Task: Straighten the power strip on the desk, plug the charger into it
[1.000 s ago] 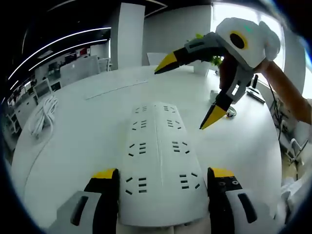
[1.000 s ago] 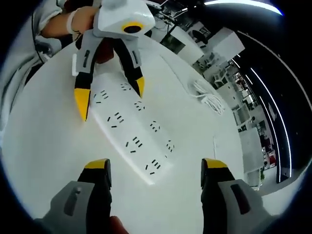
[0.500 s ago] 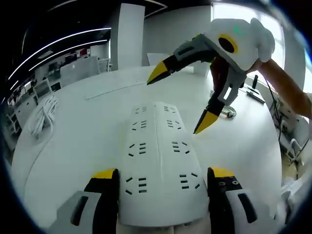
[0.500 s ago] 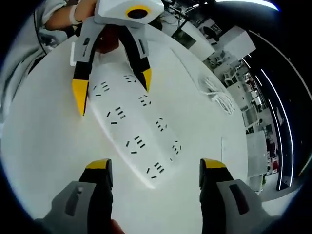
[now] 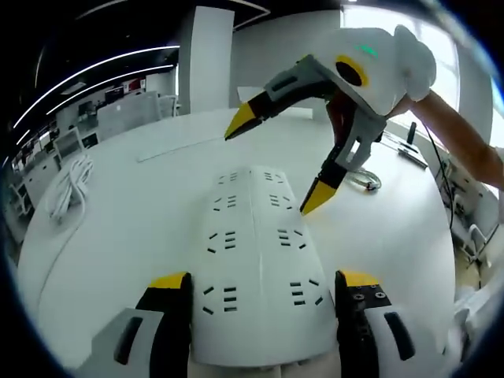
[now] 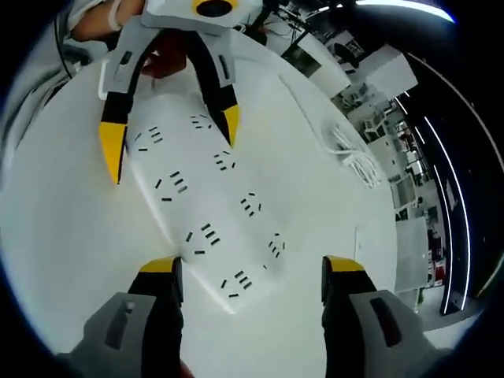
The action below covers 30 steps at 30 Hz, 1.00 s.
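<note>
The white power strip [image 5: 256,260] is seen lying flat on the white counter [image 5: 118,236], its near end set between the widely spread jaws of the left claw [image 5: 260,282]. The right claw [image 5: 272,161] is held wide apart over the strip's far end, one yellow tip at each side. A coiled white cable [image 5: 69,185] is seen at the counter's far left
</note>
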{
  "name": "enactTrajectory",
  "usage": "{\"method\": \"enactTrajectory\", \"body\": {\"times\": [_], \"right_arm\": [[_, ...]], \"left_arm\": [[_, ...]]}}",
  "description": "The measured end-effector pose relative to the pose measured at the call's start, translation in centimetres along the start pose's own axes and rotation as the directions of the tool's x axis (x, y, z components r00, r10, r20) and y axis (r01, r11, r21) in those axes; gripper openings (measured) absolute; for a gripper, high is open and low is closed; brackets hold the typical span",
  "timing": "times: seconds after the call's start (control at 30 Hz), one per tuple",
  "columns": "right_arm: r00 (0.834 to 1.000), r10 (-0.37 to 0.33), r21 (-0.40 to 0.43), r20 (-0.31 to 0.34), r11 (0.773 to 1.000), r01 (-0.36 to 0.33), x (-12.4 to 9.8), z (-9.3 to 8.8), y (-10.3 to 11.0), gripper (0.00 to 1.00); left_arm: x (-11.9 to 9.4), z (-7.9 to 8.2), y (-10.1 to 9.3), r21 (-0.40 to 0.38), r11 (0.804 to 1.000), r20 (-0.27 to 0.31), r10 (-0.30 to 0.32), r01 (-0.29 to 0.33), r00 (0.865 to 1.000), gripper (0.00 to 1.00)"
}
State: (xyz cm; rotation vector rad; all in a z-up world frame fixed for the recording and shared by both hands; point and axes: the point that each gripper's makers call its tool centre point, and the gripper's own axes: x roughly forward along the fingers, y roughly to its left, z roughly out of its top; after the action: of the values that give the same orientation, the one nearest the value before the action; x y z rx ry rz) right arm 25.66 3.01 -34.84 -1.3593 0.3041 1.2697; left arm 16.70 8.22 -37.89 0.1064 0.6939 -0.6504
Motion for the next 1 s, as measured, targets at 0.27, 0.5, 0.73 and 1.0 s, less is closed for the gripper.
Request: {"method": "enactTrajectory", "body": {"times": [0.27, 0.5, 0.73, 1.0], "right_arm": [[0.999, 0.028, -0.050, -0.025, 0.998, -0.029, 0.5, 0.2, 0.0, 0.75], [0.995, 0.082, -0.114, -0.052, 0.990, -0.087, 0.9, 0.7, 0.3, 0.73], [0.985, 0.151, -0.167, -0.089, 0.972, -0.164, 1.3, 1.1, 0.8, 0.70], [0.966, 0.236, -0.175, -0.105, 0.952, -0.252, 1.9, 1.2, 1.0, 0.71]], "left_arm": [[-0.1, -0.1, -0.1, 0.002, 1.000, 0.001, -0.003, 0.003, 1.000, 0.75], [-0.2, -0.3, -0.7, 0.004, 1.000, 0.001, -0.003, 0.003, 1.000, 0.75], [-0.3, -0.3, -0.8, 0.003, 1.000, 0.001, -0.004, 0.004, 1.000, 0.75], [-0.1, -0.1, 0.0, 0.004, 1.000, -0.004, -0.004, 0.004, 1.000, 0.75]]}}
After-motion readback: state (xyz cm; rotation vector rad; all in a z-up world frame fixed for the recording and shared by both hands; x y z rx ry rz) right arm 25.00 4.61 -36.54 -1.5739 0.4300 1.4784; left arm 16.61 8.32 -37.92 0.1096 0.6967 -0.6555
